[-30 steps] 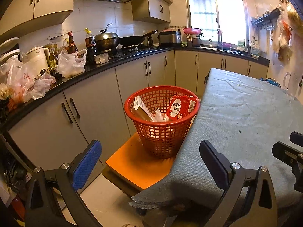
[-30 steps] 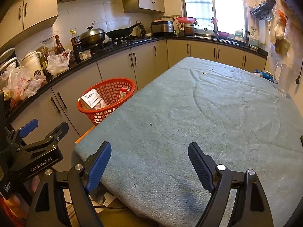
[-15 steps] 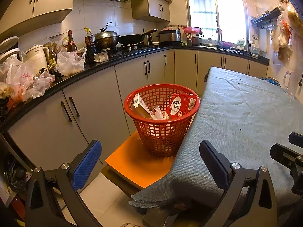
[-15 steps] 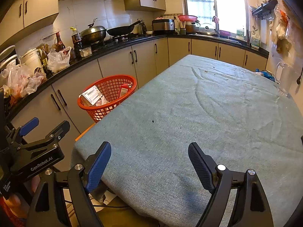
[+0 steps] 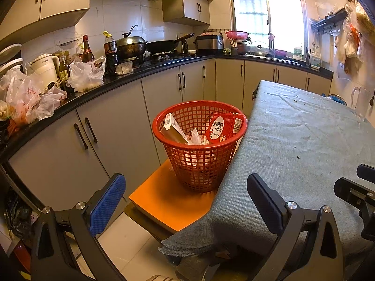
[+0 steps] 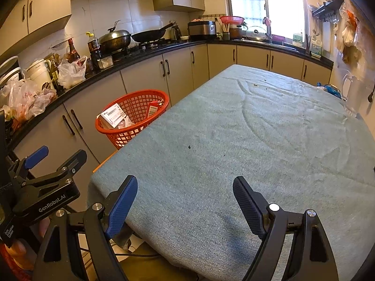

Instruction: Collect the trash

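With both your left gripper [image 5: 185, 192] and right gripper [image 6: 185, 194] still spread and empty, the red basket [image 5: 199, 140] beside the table's [image 6: 234, 128] left edge has drawn slightly nearer, trash apparently collected.

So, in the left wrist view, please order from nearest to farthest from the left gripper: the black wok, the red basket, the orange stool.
From the left gripper:
1. orange stool, just ahead, below.
2. red basket, standing on it.
3. black wok, far back on the stove.

Colours in the kitchen
The lattice basket [image 5: 199, 145] was red on an orange stool [image 5: 168, 201]; the desk [image 6: 257, 140] wore grey-green cloth; one claw pad [image 6: 121, 206] was dimpled blue.
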Demonstrator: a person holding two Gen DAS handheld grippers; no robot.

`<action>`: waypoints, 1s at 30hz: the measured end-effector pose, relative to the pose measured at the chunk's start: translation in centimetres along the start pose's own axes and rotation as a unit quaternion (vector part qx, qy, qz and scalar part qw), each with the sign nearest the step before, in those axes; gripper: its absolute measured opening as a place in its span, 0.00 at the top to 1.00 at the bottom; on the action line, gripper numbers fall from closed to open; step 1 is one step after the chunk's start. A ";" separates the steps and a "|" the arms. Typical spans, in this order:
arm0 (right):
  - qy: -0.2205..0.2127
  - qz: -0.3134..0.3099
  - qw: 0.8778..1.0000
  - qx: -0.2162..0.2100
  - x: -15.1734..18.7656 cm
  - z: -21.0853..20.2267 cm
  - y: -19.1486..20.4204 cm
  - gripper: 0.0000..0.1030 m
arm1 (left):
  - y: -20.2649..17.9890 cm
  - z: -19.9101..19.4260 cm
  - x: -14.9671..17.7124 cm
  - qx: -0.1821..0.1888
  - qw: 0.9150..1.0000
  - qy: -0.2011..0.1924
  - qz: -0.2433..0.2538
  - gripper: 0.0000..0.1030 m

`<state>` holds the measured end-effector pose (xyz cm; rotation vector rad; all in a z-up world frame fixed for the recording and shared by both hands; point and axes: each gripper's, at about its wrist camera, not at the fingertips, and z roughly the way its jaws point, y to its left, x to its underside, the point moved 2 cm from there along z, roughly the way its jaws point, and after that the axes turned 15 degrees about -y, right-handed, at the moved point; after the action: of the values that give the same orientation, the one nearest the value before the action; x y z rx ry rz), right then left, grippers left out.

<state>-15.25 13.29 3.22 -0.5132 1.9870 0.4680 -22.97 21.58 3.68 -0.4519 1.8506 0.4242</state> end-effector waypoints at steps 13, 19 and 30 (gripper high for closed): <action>0.000 0.000 1.000 0.001 0.0 0.1 -0.1 0.15 | 0.1 0.2 0.1 0.001 1.000 0.001 0.000 0.00; 0.001 0.000 1.000 0.000 0.0 0.1 -0.2 0.15 | 0.1 0.2 0.1 0.001 1.000 0.001 -0.001 0.00; 0.000 0.000 1.000 -0.001 0.1 0.1 -0.2 0.15 | 0.1 0.2 0.1 0.001 1.000 0.000 0.000 0.00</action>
<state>-15.09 13.12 3.10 -0.5131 1.9875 0.4698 -22.91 21.80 3.54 -0.4504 1.8508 0.4236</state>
